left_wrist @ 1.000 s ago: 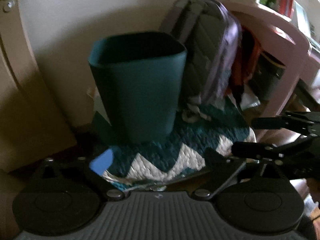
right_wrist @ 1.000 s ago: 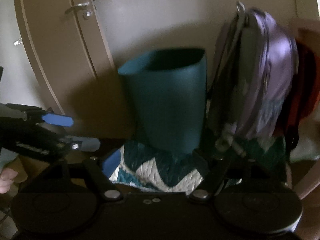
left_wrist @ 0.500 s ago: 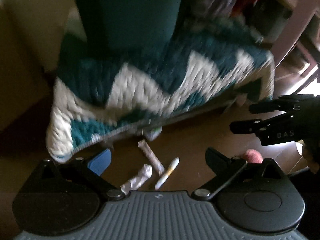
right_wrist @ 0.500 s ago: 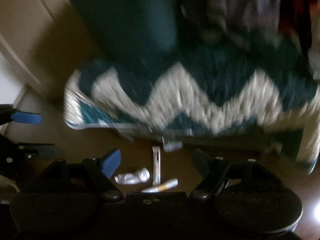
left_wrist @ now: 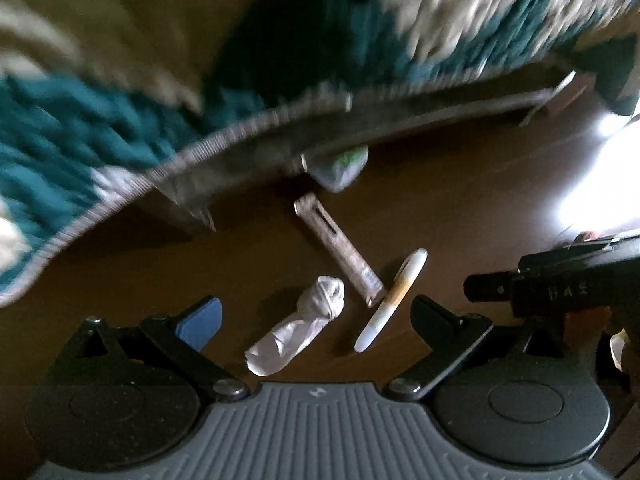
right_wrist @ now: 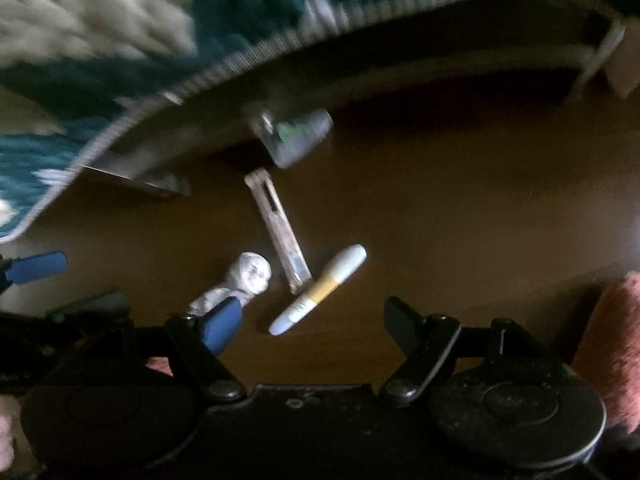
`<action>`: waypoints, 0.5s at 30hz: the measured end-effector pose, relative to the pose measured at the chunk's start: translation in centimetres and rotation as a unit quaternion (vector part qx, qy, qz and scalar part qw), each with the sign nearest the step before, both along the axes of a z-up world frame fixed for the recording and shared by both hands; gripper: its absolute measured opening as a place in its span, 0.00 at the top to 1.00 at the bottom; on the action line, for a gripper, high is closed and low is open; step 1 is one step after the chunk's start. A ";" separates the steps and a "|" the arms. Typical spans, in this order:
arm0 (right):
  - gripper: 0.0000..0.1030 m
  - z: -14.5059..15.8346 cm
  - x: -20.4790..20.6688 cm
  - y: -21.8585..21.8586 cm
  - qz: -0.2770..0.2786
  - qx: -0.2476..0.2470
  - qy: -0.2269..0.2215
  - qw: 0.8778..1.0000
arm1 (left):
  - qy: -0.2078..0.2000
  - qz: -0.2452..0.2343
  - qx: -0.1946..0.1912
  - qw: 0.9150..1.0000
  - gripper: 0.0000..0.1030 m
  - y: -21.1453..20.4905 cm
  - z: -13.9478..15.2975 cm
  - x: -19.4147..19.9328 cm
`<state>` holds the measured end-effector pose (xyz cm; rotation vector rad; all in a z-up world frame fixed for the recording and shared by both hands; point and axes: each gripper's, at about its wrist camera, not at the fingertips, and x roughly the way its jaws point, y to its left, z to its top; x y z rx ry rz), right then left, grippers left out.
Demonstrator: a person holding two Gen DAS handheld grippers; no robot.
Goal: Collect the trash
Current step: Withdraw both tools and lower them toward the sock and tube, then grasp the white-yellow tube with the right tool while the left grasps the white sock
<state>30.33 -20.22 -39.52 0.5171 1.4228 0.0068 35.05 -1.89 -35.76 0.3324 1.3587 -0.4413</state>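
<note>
Trash lies on the brown floor: a crumpled white tissue, a white-and-yellow tube, a flat brown stick wrapper and a small greenish packet at the rug's edge. My left gripper is open just above the tissue and tube. My right gripper is open above the same pile; it shows at the right of the left wrist view, and the left gripper's blue fingertip shows at the left of the right wrist view.
A teal-and-white zigzag rug hangs over a low edge across the top of both views. A pink-red soft object sits at the right. Bright glare falls on the floor at the right.
Both grippers have tilted down from the teal bin and backpack to the floor and moved closer to the trash pile. The bin is out of view now. Both stay open.
</note>
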 end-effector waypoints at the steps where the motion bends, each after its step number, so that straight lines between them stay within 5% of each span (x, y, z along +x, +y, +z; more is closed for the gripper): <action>1: 0.25 -1.4 0.1 0.0 -0.010 0.002 0.015 1.000 | 0.007 -0.004 0.003 1.000 0.02 0.0 -1.4 0.0; 9: 0.27 -8.2 1.9 -0.2 -0.088 0.025 0.078 0.993 | 0.059 0.013 0.026 0.998 0.02 0.4 -11.4 0.6; 15: 0.28 -11.2 3.3 0.3 -0.133 0.039 0.102 0.985 | 0.069 0.028 0.013 0.997 0.02 0.6 -14.9 1.3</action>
